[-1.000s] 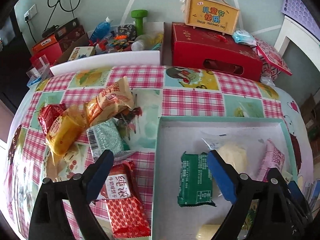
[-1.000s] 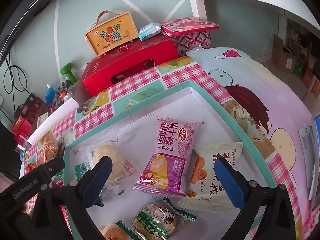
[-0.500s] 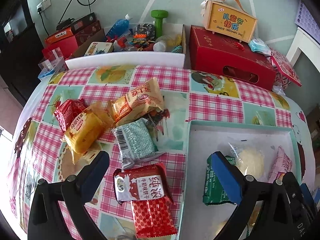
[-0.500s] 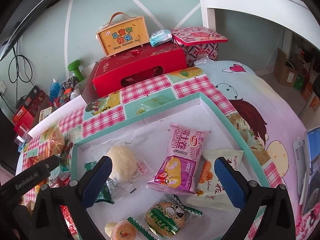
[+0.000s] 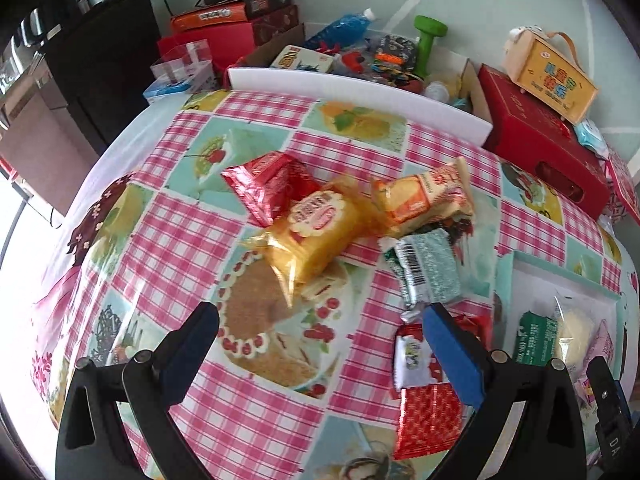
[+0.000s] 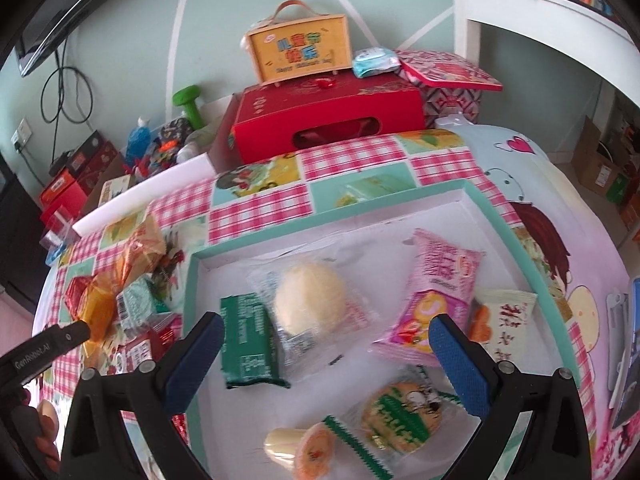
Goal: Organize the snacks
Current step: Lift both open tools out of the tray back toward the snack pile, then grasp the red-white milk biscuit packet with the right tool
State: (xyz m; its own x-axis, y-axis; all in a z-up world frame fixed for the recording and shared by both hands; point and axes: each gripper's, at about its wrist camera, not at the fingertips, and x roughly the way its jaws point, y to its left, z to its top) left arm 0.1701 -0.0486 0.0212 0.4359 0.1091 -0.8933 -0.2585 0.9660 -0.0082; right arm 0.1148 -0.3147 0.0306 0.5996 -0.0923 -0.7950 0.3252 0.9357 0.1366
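Loose snacks lie on the checked tablecloth in the left wrist view: a red foil pack (image 5: pixel 272 186), a yellow cake pack (image 5: pixel 314 236), an orange bread pack (image 5: pixel 424 196), a silver-green pack (image 5: pixel 430 270) and a red-and-white milk pack (image 5: pixel 424 384). My left gripper (image 5: pixel 320 344) hangs open over the cloth just short of them, holding nothing. The teal-rimmed white tray (image 6: pixel 532 256) holds a green pack (image 6: pixel 246 340), a pale round bun (image 6: pixel 310 298), a pink pack (image 6: pixel 436 296), a white pack (image 6: pixel 502 320), a cookie pack (image 6: pixel 400 420) and a jelly cup (image 6: pixel 308 446). My right gripper (image 6: pixel 324 356) is open above the tray.
A red gift box (image 6: pixel 328 120) with a yellow carry box (image 6: pixel 300 50) on top stands behind the tray. A white bin (image 5: pixel 360 88) of clutter with a green dumbbell (image 5: pixel 428 40) lines the far table edge. A hand (image 6: pixel 40 436) holds the left gripper's handle.
My left gripper has swung left, away from the tray, over the loose snack pile. My right gripper has also shifted left over the tray. Both stay open.
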